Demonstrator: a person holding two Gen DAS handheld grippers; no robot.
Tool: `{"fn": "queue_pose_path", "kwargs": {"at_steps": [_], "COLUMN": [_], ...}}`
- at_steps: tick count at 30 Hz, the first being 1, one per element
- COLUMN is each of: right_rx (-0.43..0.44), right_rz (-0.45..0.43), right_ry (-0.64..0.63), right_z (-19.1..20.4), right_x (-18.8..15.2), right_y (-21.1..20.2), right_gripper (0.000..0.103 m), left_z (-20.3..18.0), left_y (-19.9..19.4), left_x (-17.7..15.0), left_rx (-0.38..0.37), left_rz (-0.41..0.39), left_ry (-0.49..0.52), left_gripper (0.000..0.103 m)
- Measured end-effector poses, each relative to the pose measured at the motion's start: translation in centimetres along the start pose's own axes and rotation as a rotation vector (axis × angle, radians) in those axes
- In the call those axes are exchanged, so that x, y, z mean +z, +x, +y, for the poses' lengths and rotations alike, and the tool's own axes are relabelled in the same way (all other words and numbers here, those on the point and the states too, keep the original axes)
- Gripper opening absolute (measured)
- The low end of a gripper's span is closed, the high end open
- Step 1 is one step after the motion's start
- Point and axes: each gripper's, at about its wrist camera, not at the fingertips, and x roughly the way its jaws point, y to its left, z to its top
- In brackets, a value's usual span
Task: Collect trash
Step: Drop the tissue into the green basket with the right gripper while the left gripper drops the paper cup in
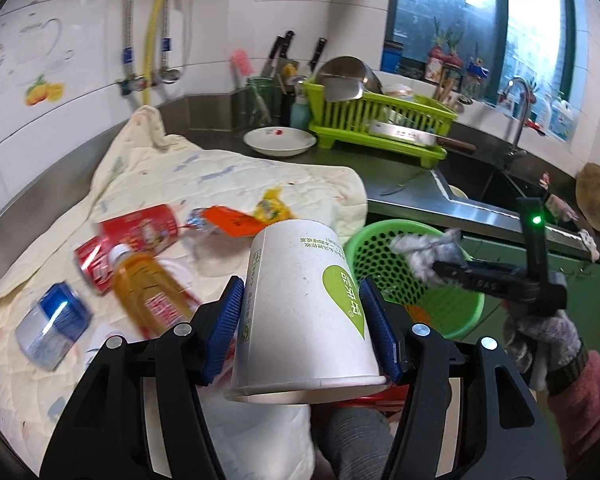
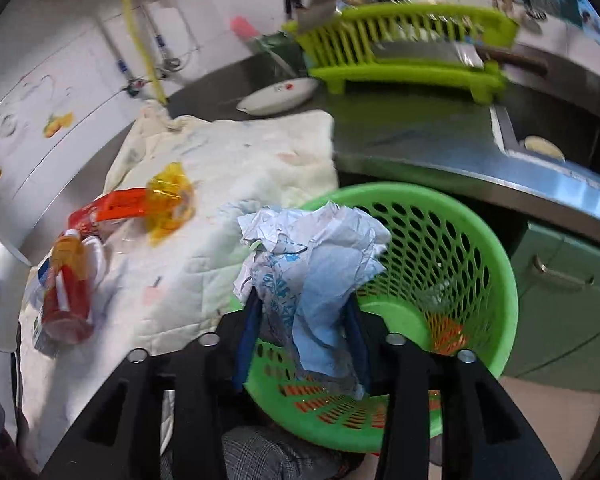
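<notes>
Left gripper (image 1: 302, 316) is clamped on a white paper cup (image 1: 306, 312), both blue pads against its sides, rim toward the camera, held over the near edge of the cloth (image 1: 220, 184). Right gripper (image 2: 302, 332) has crumpled paper (image 2: 312, 256) between its pads over the near rim of the green basket (image 2: 480, 240); jaws stand apart, whether the pads press it cannot be told.

Left on the cloth: two red cans (image 1: 140, 228), an orange drink bottle (image 1: 152, 292), a blue-and-silver can (image 1: 54, 324), orange and yellow wrappers (image 1: 236, 220). Far side of the counter: white plate (image 1: 280, 141), green dish rack (image 1: 380, 120), sink (image 1: 484, 188) to the right.

Left view only: the right gripper from outside, a gloved hand (image 1: 540, 332) and pink sleeve (image 1: 588, 400) on it, plus window and tap (image 1: 518, 112). Right view only: inside the basket, orange scraps (image 2: 446, 332) at the bottom, and a green cabinet door (image 2: 568, 280) right of it.
</notes>
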Motion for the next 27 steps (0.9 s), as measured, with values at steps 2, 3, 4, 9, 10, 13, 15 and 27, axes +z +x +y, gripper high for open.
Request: {"fn": "queue_pose_path", "kwargs": {"at_steps": [2, 3, 4, 9, 10, 13, 15, 27], "right_rx": [-0.008, -0.016, -0.025, -0.019, -0.019, -0.043, -0.049, -0.093], "right_rz": [-0.002, -0.007, -0.015, -0.050, -0.058, -0.080, -0.104, -0.168], "right_ry": [0.008, 0.013, 0.020, 0.056, 0.057, 0.069, 0.069, 0.126], "right_z": [-0.5, -0.9, -1.2, -2.9, -3.2, -4.0, -4.3, -6.5], "right_x": [0.0, -0.2, -0.3, -0.6, -0.7, -1.4, -2.0, -5.3], "right_y": [0.7, 0.8, 0.8, 0.1, -0.3, -1.7, -2.9, -6.0], "right_gripper": [0.054, 0.056, 0.059, 0.067, 0.067, 0.069, 0.071, 0.076], "left_z": [-0.7, -1.0, -1.3, -3.3, -3.7, -5.7, -7.1, -14.0], "left_y": [0.8, 1.3, 1.9, 4.5, 4.8, 6.6, 7.9, 16.1], "left_x": [0.6, 0.8, 1.2, 2.5, 2.6, 3.1, 3.3, 2.3], "left_rx": [-0.010, -0.017, -0.022, -0.048, -0.049, -0.082, -0.112, -0.159], "left_rz": [0.008, 0.010, 0.015, 0.036, 0.037, 0.046, 0.060, 0.170], "left_ry": [0.004, 0.005, 0.004, 0.025, 0.033, 0.067, 0.080, 0.190], "left_gripper": [0.059, 0.059, 0.059, 0.059, 0.059, 0.059, 0.059, 0.062]}}
